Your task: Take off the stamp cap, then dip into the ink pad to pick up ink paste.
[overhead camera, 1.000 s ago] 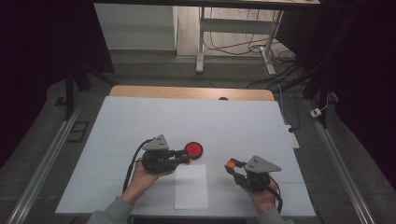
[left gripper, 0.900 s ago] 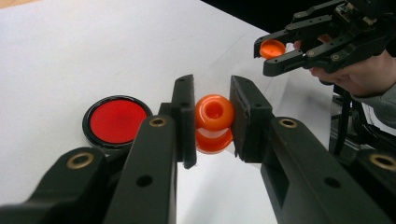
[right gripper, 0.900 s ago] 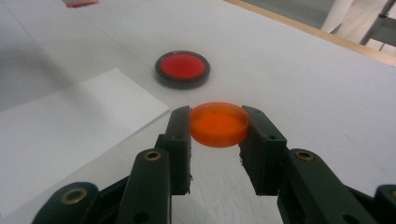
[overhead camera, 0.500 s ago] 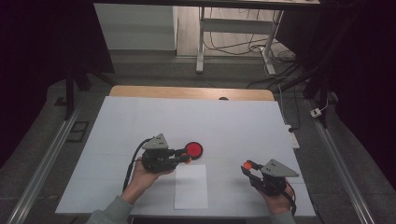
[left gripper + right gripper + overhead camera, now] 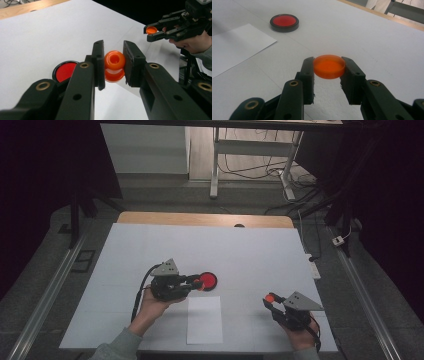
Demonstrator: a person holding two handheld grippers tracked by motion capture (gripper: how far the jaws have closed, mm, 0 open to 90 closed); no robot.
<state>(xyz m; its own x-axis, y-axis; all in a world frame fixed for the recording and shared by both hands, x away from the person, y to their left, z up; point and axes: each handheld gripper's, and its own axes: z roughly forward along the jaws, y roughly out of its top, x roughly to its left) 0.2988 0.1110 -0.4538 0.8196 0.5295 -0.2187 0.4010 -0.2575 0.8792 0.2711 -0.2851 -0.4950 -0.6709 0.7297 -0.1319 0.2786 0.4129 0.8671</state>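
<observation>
Orange plastic pieces are held in both grippers above a white table (image 5: pixel 150 250). An orange spool-shaped piece (image 5: pixel 114 65), with a hole in its upper end, is clamped between the jaws of the left gripper (image 5: pixel 196 282), which is seen left of the middle of the table in the high view. Just beyond that gripper's tips, a round red disc in a black rim (image 5: pixel 207 280) lies flat on the table; in the left gripper view it appears to the left of the jaws. A flat orange cap (image 5: pixel 329 66) is clamped by its edge between the jaws of the right gripper (image 5: pixel 270 299), which is held near the right, near corner of the table, well apart from the left one. The cap is kept roughly level and clear of the table surface. A white sheet of paper (image 5: pixel 205 319) lies on the near part of the table, between the two hands.
</observation>
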